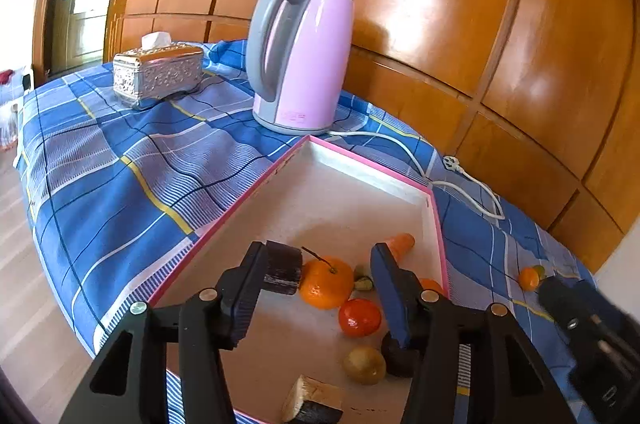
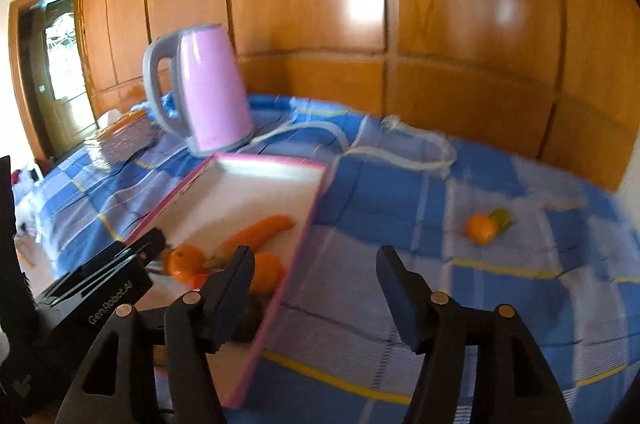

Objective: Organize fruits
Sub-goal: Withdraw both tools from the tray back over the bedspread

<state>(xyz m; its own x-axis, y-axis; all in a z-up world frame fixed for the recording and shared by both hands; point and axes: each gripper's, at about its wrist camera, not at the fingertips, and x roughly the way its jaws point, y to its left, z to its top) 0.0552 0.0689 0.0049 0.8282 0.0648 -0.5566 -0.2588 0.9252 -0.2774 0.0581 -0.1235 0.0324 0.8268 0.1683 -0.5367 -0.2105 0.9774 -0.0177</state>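
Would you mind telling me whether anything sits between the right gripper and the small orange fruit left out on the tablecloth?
Nothing visible does. The right gripper hangs open, and only bare checked tablecloth lies between it and the small orange fruit. The pink-rimmed tray sits off to the left of that path.

Bright daylight glares in white patches on the glossy wooden panels [image 1: 420, 11]. The left wrist view is sharp; the right wrist view is smeared by motion blur. Fisheye bending curves edges, with dark corners.
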